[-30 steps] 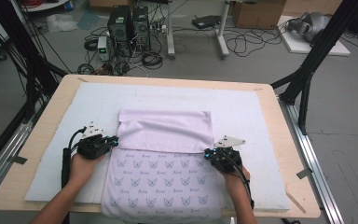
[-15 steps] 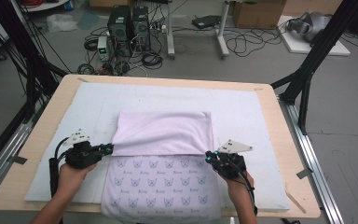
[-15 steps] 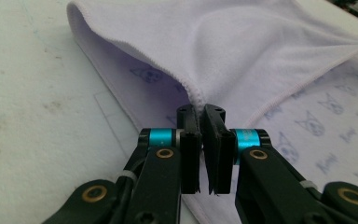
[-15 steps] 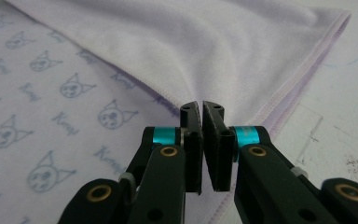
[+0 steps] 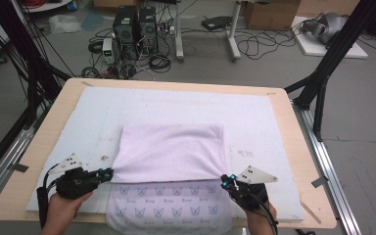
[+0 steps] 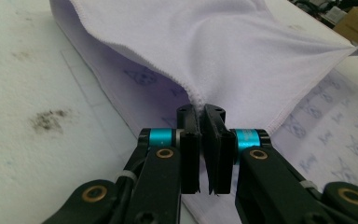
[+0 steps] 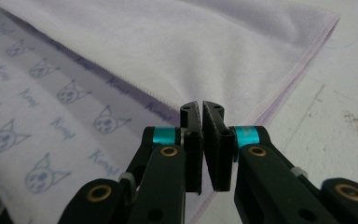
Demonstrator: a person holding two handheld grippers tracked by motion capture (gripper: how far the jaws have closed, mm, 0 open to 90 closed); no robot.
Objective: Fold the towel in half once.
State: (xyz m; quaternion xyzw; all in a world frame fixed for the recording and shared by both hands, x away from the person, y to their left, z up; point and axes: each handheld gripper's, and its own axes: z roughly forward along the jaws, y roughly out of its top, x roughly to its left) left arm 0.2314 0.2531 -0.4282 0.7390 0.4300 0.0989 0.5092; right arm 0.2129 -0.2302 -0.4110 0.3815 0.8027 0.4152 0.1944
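A pale lilac towel (image 5: 171, 152) lies on the white mat (image 5: 176, 105), its far half folded back toward me over the half printed with cat faces (image 5: 171, 208). My left gripper (image 5: 108, 173) is shut on the left corner of the folded layer, and the pinched towel corner (image 6: 196, 95) rises from between the left gripper's (image 6: 200, 109) jaws. At the other end my right gripper (image 5: 225, 180) is shut on the right corner. In the right gripper view the towel's hemmed edge (image 7: 289, 77) runs down to the shut right gripper (image 7: 201, 106). The held edge is stretched straight between the two.
The mat covers a wooden table (image 5: 301, 147) with bare mat to the left, right and far side of the towel. Dark smudges (image 6: 49, 119) mark the mat. Black frame posts (image 5: 323, 73) stand at both sides. Computers (image 5: 134, 27) and cables lie on the floor beyond.
Both grippers have pulled the folded edge toward the near side of the table. The plain layer now covers more of the printed half. The left gripper has also shifted outward to the left.
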